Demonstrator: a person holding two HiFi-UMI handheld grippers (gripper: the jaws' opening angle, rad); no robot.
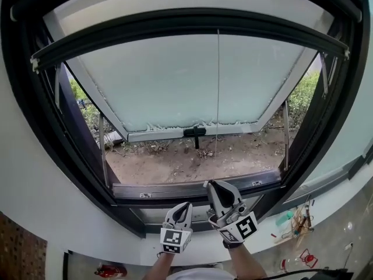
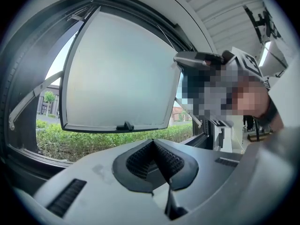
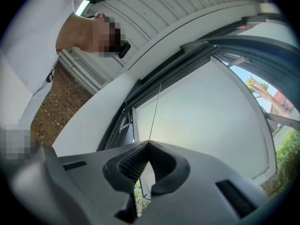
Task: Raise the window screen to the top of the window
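Observation:
The window screen's dark bar (image 1: pixel 186 23) runs across the top of the window opening, and it also shows in the right gripper view (image 3: pixel 173 71). A thin pull cord (image 1: pixel 218 98) hangs straight down from it. My right gripper (image 1: pixel 208 184) points up in front of the lower frame rail and is shut on the cord (image 3: pixel 155 111), which runs taut from its tips up to the bar. My left gripper (image 1: pixel 186 205) is just to its left and lower. Its jaws are shut with nothing between them (image 2: pixel 153 142).
The frosted glass sash (image 1: pixel 192 86) is pushed outward, with a black handle (image 1: pixel 195 132) on its lower edge. Outside lie bare ground and hedges. The dark lower frame rail (image 1: pixel 175 190) crosses just beyond the grippers. Small items (image 1: pixel 297 221) lie on the floor at the right.

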